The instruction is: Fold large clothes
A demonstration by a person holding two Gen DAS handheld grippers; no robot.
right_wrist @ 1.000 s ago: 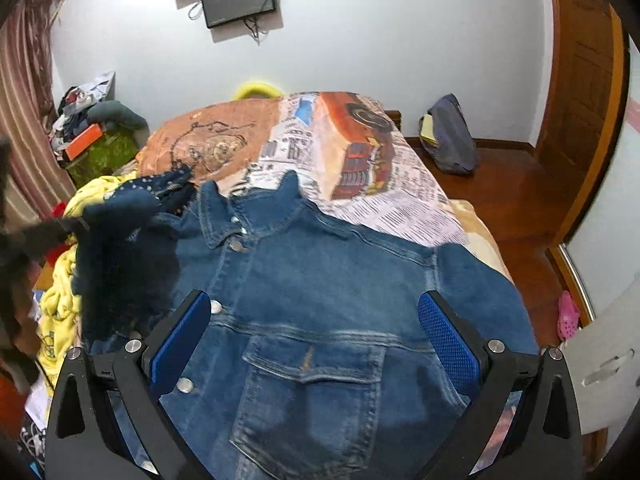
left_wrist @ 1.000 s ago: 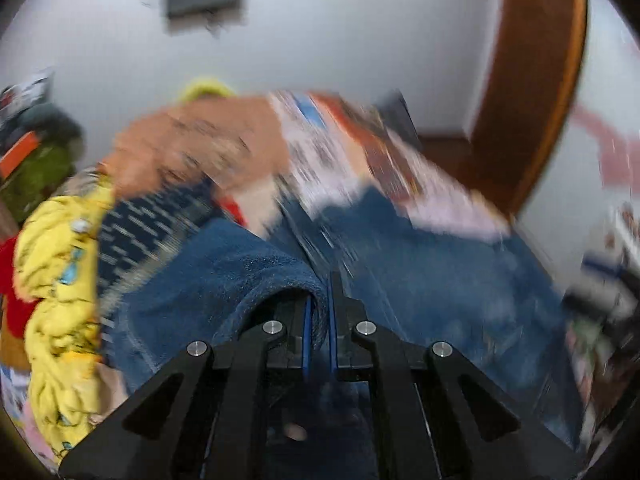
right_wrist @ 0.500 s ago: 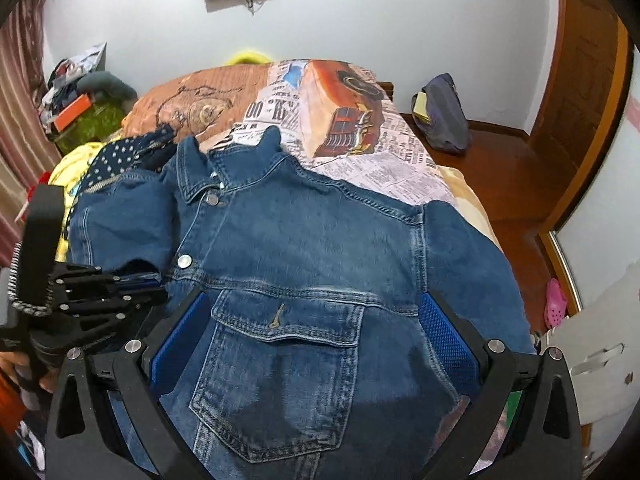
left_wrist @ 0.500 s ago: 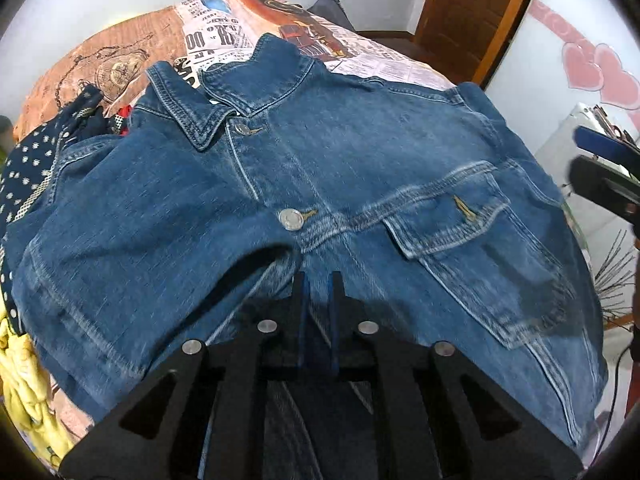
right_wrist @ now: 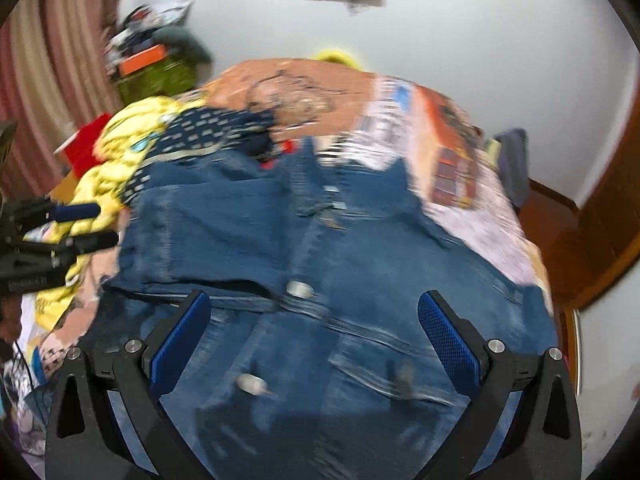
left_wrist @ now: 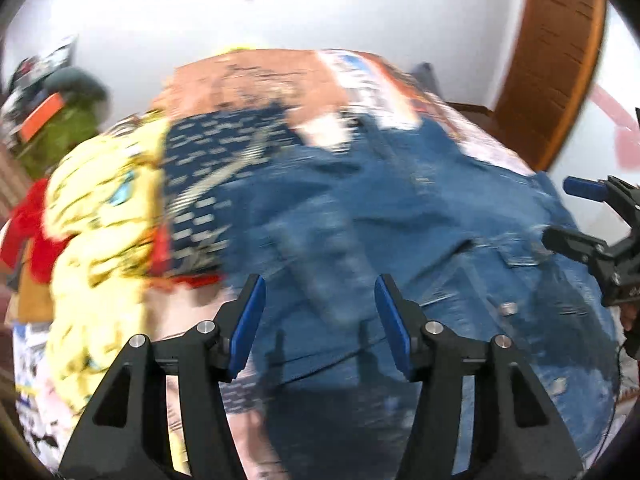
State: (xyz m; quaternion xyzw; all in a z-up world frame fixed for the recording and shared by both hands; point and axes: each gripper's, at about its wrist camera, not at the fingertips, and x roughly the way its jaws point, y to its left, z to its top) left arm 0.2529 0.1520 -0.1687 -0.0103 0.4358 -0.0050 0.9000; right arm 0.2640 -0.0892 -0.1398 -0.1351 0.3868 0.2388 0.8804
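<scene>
- Denim jacket [right_wrist: 320, 264], the garment I am folding, lies front-up on the bed [right_wrist: 472, 216] and reaches its near edge, collar toward the far end; one sleeve is folded across the chest on the left side.
- Bed cover is a printed sheet, orange and newsprint-patterned, bare toward the far edge.
- Along the bed's left edge I see a heap: a yellow garment [left_wrist: 100, 208], a navy dotted cloth [left_wrist: 208, 168] touching the jacket, and something red [left_wrist: 28, 224].
- My right gripper [right_wrist: 314, 340] hangs over the jacket's lower front, fingers spread wide, nothing between them.
- My left gripper [left_wrist: 320, 316] is over the jacket's near left part, fingers parted and empty.
- Both views are motion-blurred.
</scene>
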